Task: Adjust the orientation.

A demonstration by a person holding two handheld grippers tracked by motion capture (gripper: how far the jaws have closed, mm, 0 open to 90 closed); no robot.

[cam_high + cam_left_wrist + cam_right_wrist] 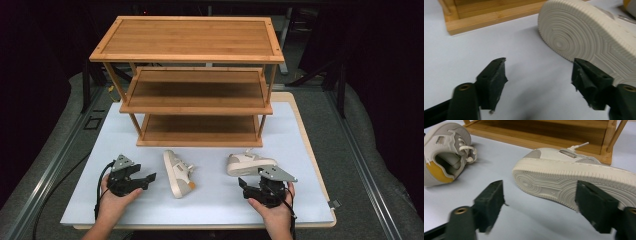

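High view: two shoes lie on their sides near the table's front edge, before the shelf (200,140). Left gripper (145,178) beside the left shoe (178,173), right gripper (243,183) below the right shoe (248,164); both wide, empty. Light, stiff-soled, soft-sided; probably best gripped across sole and upper.

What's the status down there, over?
Left gripper and right gripper both open, empty. Two shoes on their sides: left shoe, right shoe, untouched. Wooden shelf rack behind, nothing in the way.

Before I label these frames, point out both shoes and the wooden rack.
left shoe (176,173), high view, on its side panel.
right shoe (574,182), right gripper view, on its ribbed sole.
wooden rack (187,37), high view, on its top shelf.
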